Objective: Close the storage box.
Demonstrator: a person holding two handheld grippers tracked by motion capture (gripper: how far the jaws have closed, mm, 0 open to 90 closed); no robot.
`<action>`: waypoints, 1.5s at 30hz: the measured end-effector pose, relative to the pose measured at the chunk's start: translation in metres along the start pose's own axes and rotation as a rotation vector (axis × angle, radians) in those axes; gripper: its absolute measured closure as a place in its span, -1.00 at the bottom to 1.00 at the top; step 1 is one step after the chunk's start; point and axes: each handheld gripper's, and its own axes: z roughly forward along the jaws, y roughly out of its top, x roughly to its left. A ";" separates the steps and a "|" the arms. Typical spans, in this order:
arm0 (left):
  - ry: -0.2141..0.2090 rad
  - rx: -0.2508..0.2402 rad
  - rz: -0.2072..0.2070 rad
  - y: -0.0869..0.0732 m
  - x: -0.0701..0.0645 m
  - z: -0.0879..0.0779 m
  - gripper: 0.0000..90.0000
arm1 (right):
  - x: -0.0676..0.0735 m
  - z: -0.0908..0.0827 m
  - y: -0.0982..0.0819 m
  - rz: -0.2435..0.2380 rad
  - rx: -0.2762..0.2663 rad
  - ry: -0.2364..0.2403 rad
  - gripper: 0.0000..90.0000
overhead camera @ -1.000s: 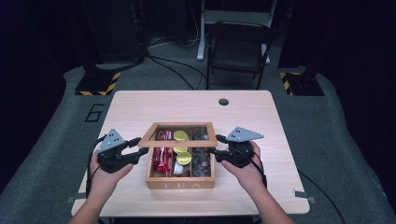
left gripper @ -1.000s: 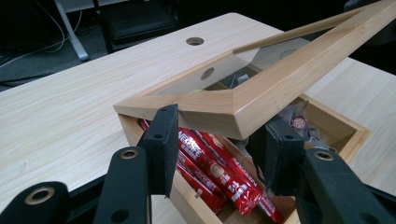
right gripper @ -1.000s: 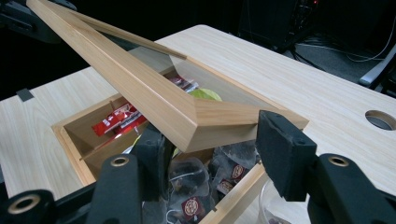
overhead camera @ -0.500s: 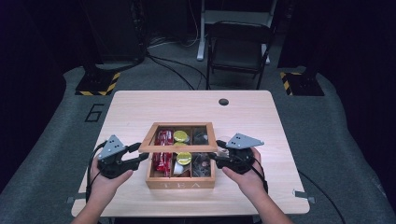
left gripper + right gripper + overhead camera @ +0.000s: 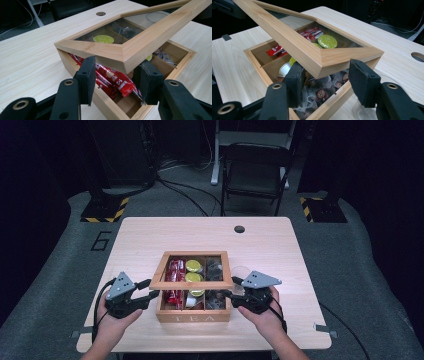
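Both tongs, left (image 5: 115, 80) and right (image 5: 325, 83), clamp the front corners of the glass-paned lid (image 5: 192, 282), held just above the wooden tea box (image 5: 192, 312); next, probably aligning and lowering it evenly.

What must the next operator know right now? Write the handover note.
Left gripper: jaws around the near-left corner of the lid, apparently clamped on it.
Right gripper: the same at the near-right corner.
Lid: wooden frame with a clear pane, front edge lifted and tilted; its back edge looks to rest on the tea box.
Tea box: on the table, holding red packets, green-topped pods and tea bags.
Done: front of the lid raised.
Left: finish moving the lid, probably keeping both corners level.
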 end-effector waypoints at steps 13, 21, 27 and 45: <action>-0.003 0.016 -0.002 -0.012 -0.005 0.001 0.18 | 0.004 -0.001 -0.011 0.030 0.021 0.019 0.08; -0.010 0.030 0.002 -0.018 -0.007 0.002 0.18 | 0.007 0.000 -0.020 0.023 0.030 0.024 0.08; -0.015 0.033 0.000 -0.021 -0.008 0.000 0.18 | 0.009 -0.001 -0.021 0.016 0.032 0.025 0.09; -0.021 0.060 -0.003 -0.041 -0.015 0.002 0.18 | 0.018 0.002 -0.040 0.030 0.062 0.021 0.09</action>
